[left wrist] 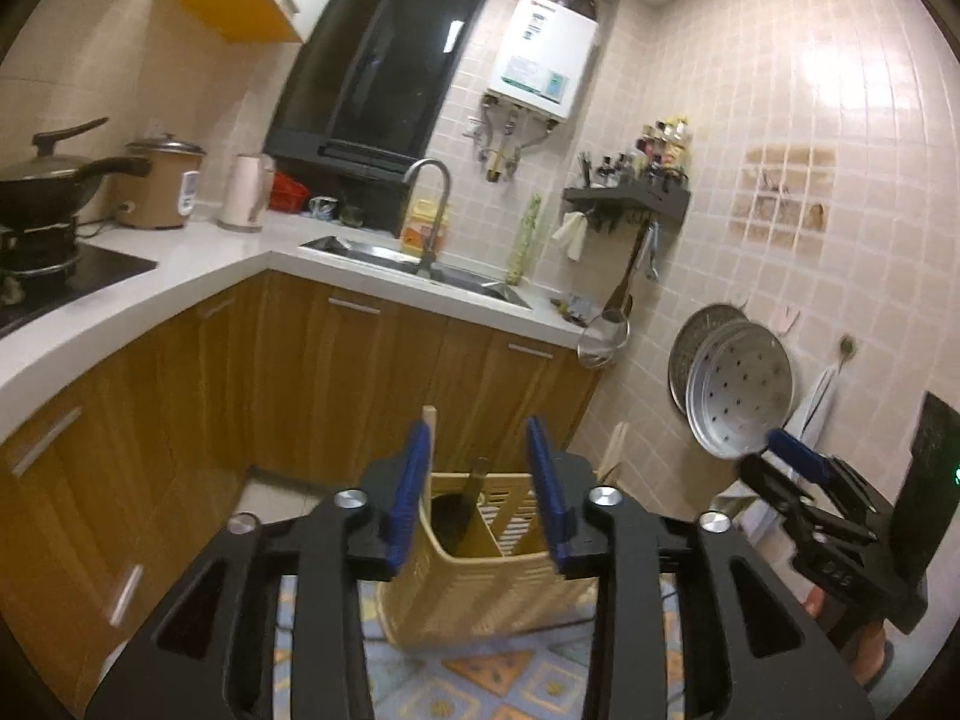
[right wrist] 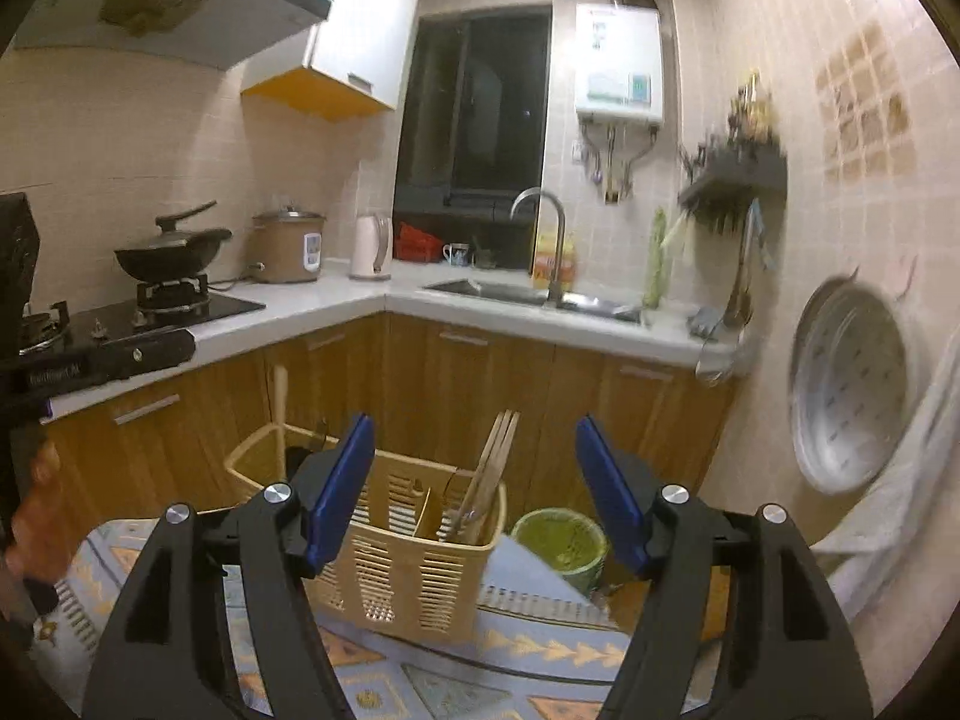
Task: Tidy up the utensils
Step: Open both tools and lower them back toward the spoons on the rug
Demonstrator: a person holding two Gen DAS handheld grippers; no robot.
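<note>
Two hand-held grippers above a utensil caddy in a small kitchen. The left gripper (left wrist: 483,489) has its blue pads partly spread; the caddy shows in the gap between them, but farther off, and the pads press on nothing. The right gripper (right wrist: 474,489) stands wider open and is likewise empty; in the left wrist view it appears at the right edge, and a hand (right wrist: 36,525) is in part visible at the left edge of the right wrist view. Just beyond the fingertips stands the beige slotted utensil caddy (right wrist: 414,564), resting on a patterned cloth (right wrist: 540,654) in blue and orange. The caddy is divided into compartments: a bundle of wooden chopsticks (right wrist: 495,462) leans upright in the right-hand one, a pale wooden handle (right wrist: 281,414) rises from the far left section, and a dark utensil (left wrist: 474,498) stands in a middle section, its kind not discernible. A green-rimmed bin (right wrist: 561,540) sits just behind the caddy's right corner. Farther out are wood-fronted cabinets, a white countertop (right wrist: 336,306) with a wok (right wrist: 171,252) on the stove, a rice cooker (right wrist: 288,246), a kettle (right wrist: 371,243) and a steel sink (right wrist: 540,294); a ladle (left wrist: 603,339) and steamer trays (left wrist: 738,396) hang on the tiled wall. Judged from this arrangement, sorting appears well advanced: several utensils already stand in separate compartments and no loose utensil is visible on the cloth. Whether any pieces remain outside the views cannot be told.
</note>
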